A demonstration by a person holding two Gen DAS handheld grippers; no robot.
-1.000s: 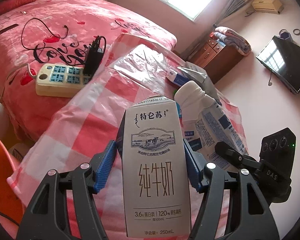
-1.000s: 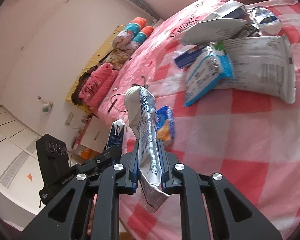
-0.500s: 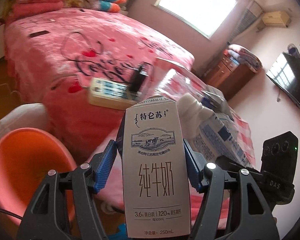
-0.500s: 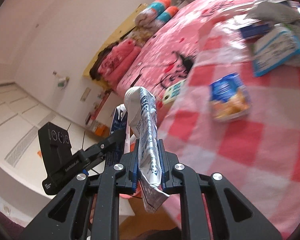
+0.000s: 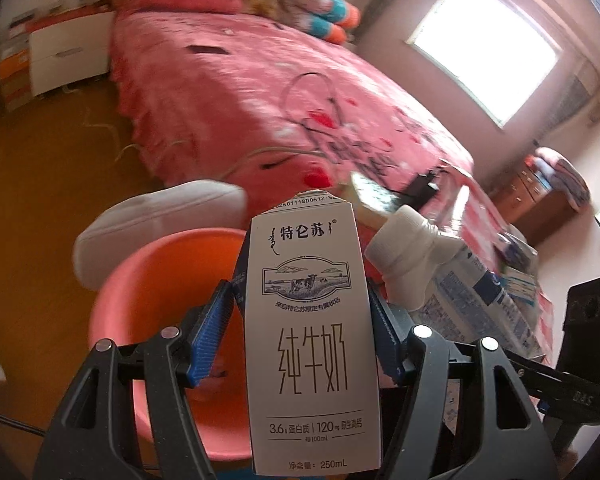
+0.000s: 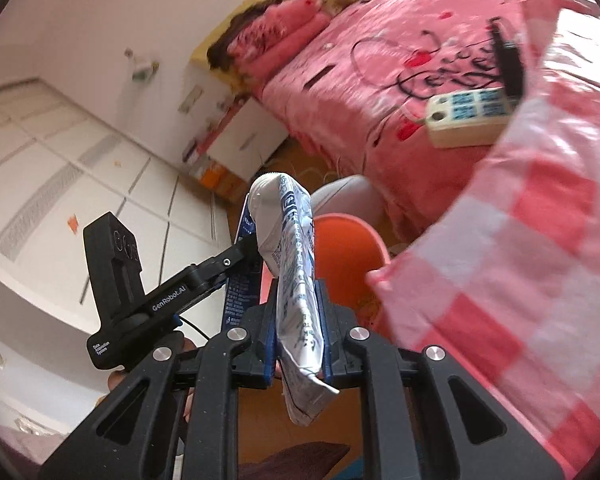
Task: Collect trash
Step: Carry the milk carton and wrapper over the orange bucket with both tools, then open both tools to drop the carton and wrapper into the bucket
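Gripping a white milk carton [image 5: 312, 320] upright, the left gripper [image 5: 304, 328] has its blue pads [image 5: 210, 332] pressed against the carton's two sides; the printed front faces the camera. Below and behind the carton sits an orange-pink plastic basin [image 5: 148, 280] on the wood floor [image 5: 40, 184], with a white cushioned object [image 5: 156, 220] against its far rim. To the carton's right, the crumpled white pouch with a screw cap [image 5: 404, 256] shows, carried by the other tool.

Right gripper [image 6: 300, 336]: jaws nearly together, clamped on the flattened body of that white pouch [image 6: 296, 280], cap end up, creased tail hanging below the pads. In this view the left gripper's body [image 6: 160, 292] lies to the left, the dark blue side of the carton [image 6: 240, 280] just behind the pouch (the two items look near each other, contact not discernible). The basin [image 6: 348, 248] appears beyond the pouch, low beside the bed.

Surroundings: pink bed [image 5: 284, 92] with a heart print, a cream power strip [image 6: 468, 120] with a black plug on its edge, and a red-and-white checked cloth [image 6: 520, 240] at right. Background is motion-blurred.
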